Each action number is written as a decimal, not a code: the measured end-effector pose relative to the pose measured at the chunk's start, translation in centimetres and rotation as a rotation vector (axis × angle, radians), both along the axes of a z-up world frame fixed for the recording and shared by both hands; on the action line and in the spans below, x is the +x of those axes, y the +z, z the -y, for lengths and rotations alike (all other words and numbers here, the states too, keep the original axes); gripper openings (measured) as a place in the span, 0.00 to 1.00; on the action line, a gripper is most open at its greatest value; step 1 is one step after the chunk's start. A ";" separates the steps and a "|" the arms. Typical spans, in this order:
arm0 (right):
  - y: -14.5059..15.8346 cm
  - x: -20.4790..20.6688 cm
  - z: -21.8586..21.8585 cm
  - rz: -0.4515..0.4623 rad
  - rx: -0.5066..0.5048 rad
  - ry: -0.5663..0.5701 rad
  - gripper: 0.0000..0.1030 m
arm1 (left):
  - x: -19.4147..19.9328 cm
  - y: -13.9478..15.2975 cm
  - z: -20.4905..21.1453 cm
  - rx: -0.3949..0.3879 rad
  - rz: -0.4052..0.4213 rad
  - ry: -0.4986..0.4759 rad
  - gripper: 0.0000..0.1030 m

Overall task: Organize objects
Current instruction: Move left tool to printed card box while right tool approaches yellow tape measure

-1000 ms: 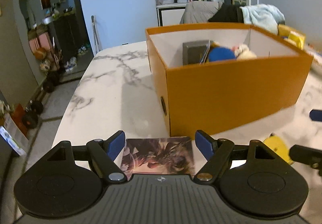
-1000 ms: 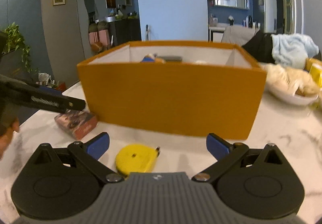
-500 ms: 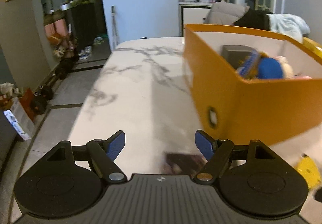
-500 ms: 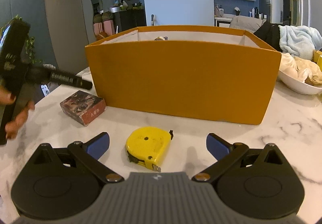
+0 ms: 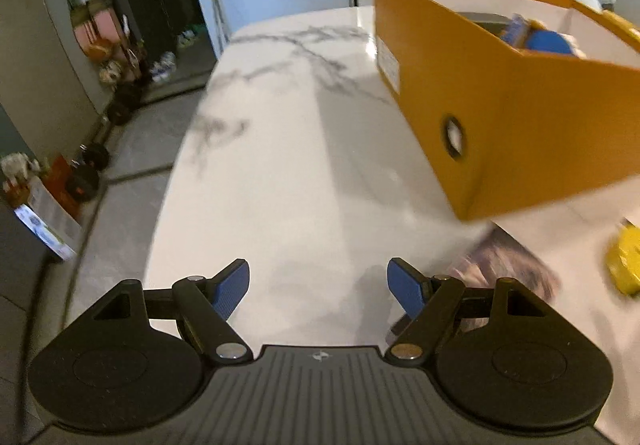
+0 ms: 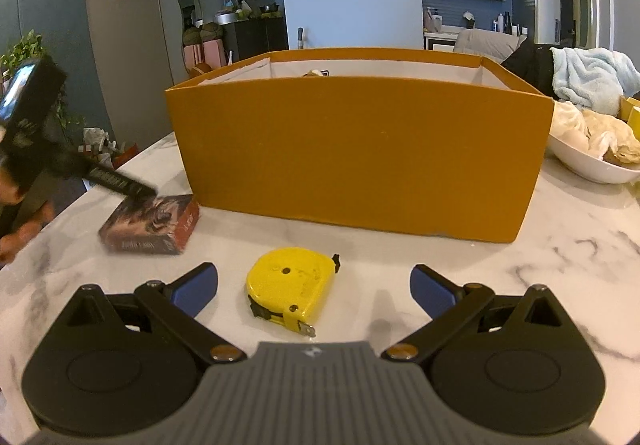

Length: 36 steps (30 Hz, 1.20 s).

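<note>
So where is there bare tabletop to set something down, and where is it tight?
Bare marble table stretches left of the orange box to the table's edge. Another bare patch lies right of the yellow tape measure, below the white bowl. Crowded: the front-left box corner, with the card box and tape measure.

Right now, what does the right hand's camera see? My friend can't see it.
A yellow tape measure lies on the marble table between the open right gripper fingers. Behind it stands an orange box, with a small picture box to the left and a white bowl on the right.
</note>
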State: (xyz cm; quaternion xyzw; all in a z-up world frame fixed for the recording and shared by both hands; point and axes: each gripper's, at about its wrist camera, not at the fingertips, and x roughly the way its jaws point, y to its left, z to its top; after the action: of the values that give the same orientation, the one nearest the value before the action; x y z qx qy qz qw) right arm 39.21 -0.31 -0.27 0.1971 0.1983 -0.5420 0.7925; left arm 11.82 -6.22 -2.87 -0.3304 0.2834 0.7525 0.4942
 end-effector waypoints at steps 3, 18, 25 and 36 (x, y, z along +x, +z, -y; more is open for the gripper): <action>-0.1 0.1 -0.2 0.001 -0.005 0.001 0.99 | 1.8 0.2 1.9 0.016 0.036 -0.037 0.87; -0.6 -1.0 -0.5 0.006 0.005 -0.037 0.99 | 7.5 2.5 1.1 0.134 0.206 -0.107 0.90; -1.1 -0.1 0.0 -0.042 -0.004 0.010 0.99 | 7.8 0.9 0.5 0.106 0.224 -0.089 0.90; -2.1 2.3 2.9 -0.128 0.048 0.000 0.98 | 8.6 0.2 0.0 0.096 0.236 -0.089 0.90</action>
State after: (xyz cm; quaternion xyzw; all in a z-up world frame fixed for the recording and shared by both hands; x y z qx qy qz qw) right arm 41.48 -3.18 -2.39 0.1811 0.2616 -0.5486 0.7732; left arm 20.47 -6.23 -2.71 -0.3799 0.2011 0.6985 0.5721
